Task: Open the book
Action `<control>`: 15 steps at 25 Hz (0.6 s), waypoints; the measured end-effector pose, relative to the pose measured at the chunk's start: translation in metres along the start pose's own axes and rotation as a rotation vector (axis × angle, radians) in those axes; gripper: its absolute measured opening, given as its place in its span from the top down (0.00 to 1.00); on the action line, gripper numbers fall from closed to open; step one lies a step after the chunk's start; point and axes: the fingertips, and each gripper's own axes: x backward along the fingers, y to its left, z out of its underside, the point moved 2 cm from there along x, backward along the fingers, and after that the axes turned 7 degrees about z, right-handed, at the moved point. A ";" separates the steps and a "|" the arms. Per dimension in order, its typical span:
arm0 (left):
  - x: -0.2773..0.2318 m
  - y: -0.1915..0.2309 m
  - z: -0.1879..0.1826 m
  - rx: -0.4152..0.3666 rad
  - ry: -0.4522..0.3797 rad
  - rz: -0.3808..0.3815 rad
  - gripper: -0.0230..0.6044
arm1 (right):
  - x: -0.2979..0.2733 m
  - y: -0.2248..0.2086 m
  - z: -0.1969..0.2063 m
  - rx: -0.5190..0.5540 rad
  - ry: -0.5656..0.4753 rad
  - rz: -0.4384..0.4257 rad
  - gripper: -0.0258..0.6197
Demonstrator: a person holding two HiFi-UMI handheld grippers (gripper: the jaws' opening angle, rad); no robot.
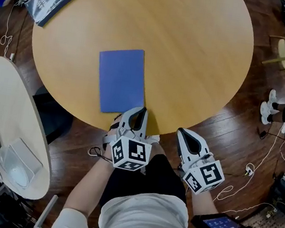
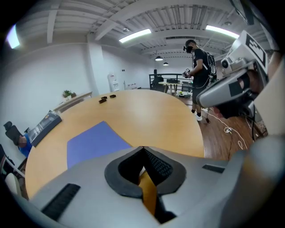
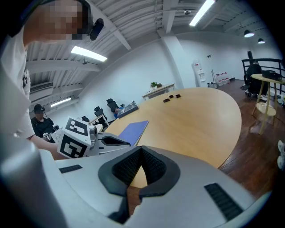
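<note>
Both grippers are held at the near rim of the round table [image 1: 202, 66], and nothing of the task is seen to be done yet. The blue book [image 1: 121, 79] lies flat and closed on the table, just ahead and slightly to the left of the left gripper [image 1: 142, 111]. The jaw tips are brought close to the book's near right corner, though contact cannot be made out. This gripper's jaws are pressed together tip to tip, with nothing caught between them. The right gripper [image 1: 183, 132] is held just off the table's edge, with the book well to the left of its jaws, which are likewise closed and empty. The whole task is judged to be left: a free edge of the cover is yet to be caught, lifted and turned over.
</note>
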 end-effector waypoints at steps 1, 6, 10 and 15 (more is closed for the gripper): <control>0.003 0.001 -0.003 0.014 -0.012 0.001 0.95 | 0.001 0.001 -0.001 0.000 -0.003 -0.002 0.96; 0.016 -0.001 -0.023 0.073 -0.034 -0.006 0.95 | 0.007 0.002 -0.020 -0.003 -0.031 -0.015 0.96; 0.035 0.002 -0.038 0.134 -0.078 -0.021 0.95 | 0.007 0.012 -0.035 0.006 -0.061 -0.035 0.96; 0.063 0.010 -0.050 0.250 -0.140 -0.070 0.95 | 0.009 0.022 -0.055 0.026 -0.089 -0.062 0.96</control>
